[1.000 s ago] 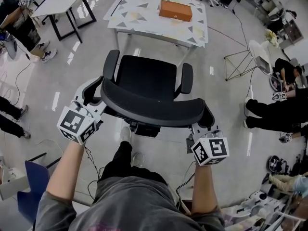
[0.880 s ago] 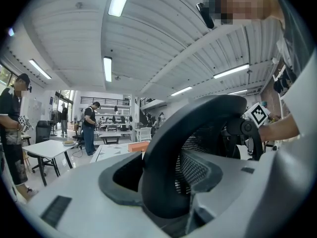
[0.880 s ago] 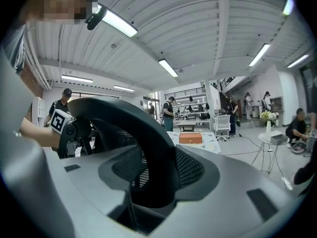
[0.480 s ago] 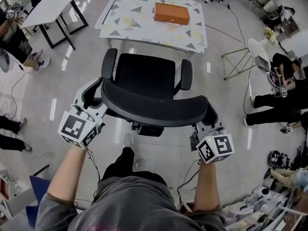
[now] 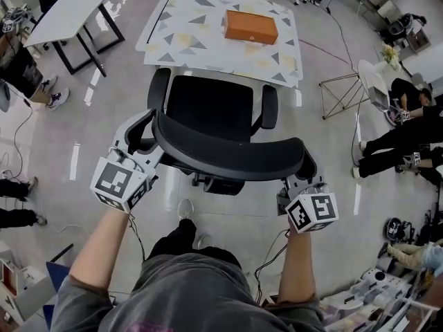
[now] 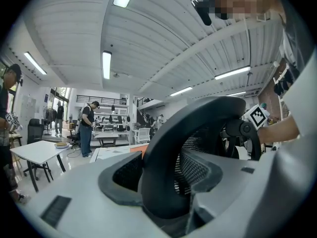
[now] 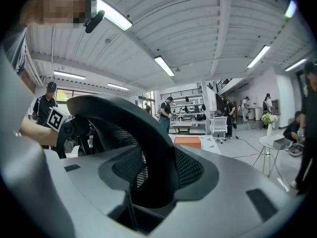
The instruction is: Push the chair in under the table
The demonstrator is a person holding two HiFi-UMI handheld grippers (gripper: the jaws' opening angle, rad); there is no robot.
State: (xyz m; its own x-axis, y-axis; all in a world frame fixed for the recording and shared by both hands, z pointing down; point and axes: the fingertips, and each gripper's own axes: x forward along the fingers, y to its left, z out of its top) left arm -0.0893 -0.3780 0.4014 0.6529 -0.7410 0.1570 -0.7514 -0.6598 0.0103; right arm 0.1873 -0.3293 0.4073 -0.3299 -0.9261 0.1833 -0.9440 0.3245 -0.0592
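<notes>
In the head view a black office chair (image 5: 210, 109) faces a white table (image 5: 187, 43) with a triangle pattern. The seat's far edge lies at the table's near edge, and the armrest tips reach that edge. My left gripper (image 5: 142, 142) is shut on the left end of the chair's curved backrest (image 5: 228, 159). At the backrest's right end my right gripper (image 5: 299, 180) is shut too. The black backrest frame (image 6: 163, 182) runs between the jaws in the left gripper view, and the same frame (image 7: 148, 172) fills the jaws in the right gripper view.
An orange box (image 5: 250, 26) lies on the patterned table. A second white table (image 5: 69, 12) stands at the far left. To the right are a wire stand (image 5: 346, 88), a small round table (image 5: 374, 75) and people sitting on the floor (image 5: 394, 151). Cables trail on the floor.
The chair and both grippers have moved forward towards the patterned table. The seat's far edge now meets the table's near edge.
</notes>
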